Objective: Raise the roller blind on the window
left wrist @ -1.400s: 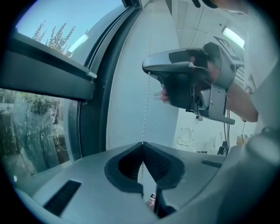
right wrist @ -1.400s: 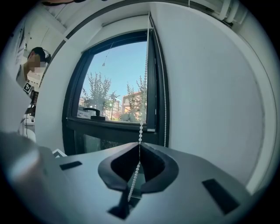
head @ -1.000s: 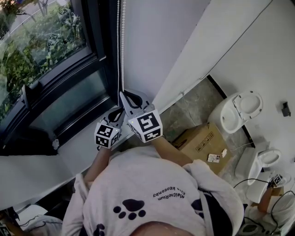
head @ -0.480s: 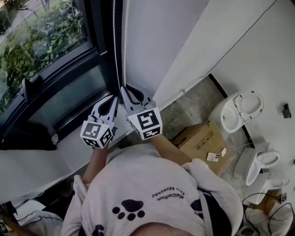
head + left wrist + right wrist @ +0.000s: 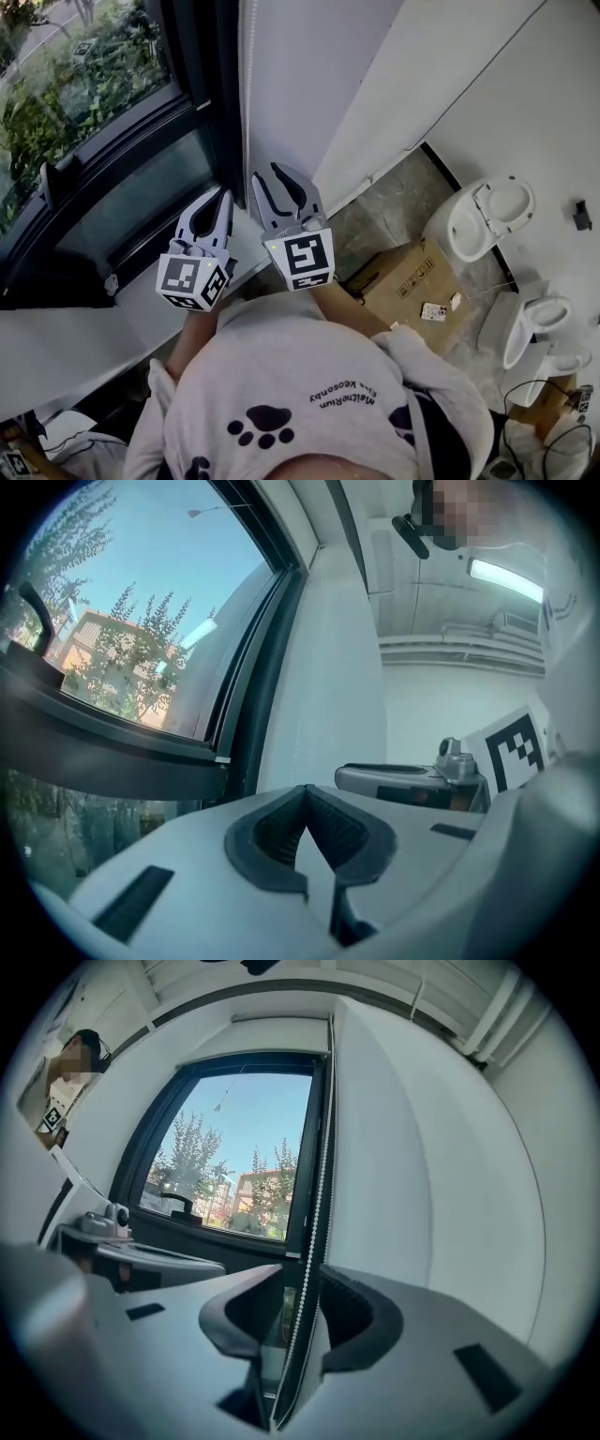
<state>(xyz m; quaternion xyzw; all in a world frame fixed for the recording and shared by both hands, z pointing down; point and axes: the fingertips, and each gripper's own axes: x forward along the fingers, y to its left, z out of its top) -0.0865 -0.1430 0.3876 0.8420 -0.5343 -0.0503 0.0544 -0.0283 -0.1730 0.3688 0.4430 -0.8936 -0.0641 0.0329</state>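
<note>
The white bead chain (image 5: 246, 94) of the blind hangs down the dark window frame (image 5: 202, 84), beside the white wall. My right gripper (image 5: 266, 172) points up at the chain with its jaws opening. In the right gripper view the chain (image 5: 319, 1176) runs between the right gripper's (image 5: 302, 1283) pads, and they do not press on it. My left gripper (image 5: 225, 194) is just to the left, its tips against the frame, and it is shut. In the left gripper view the left gripper (image 5: 306, 789) shows no chain between its pads.
The white sill (image 5: 122, 309) runs below the window, whose handle (image 5: 178, 1201) is on the lower sash. Down on the floor are a cardboard box (image 5: 408, 281) and white toilets (image 5: 483, 220). The person's torso fills the bottom of the head view.
The right gripper's jaws have opened from a shut hold on the chain. The left gripper has swung out to the left and up. The chain now hangs as one line.
</note>
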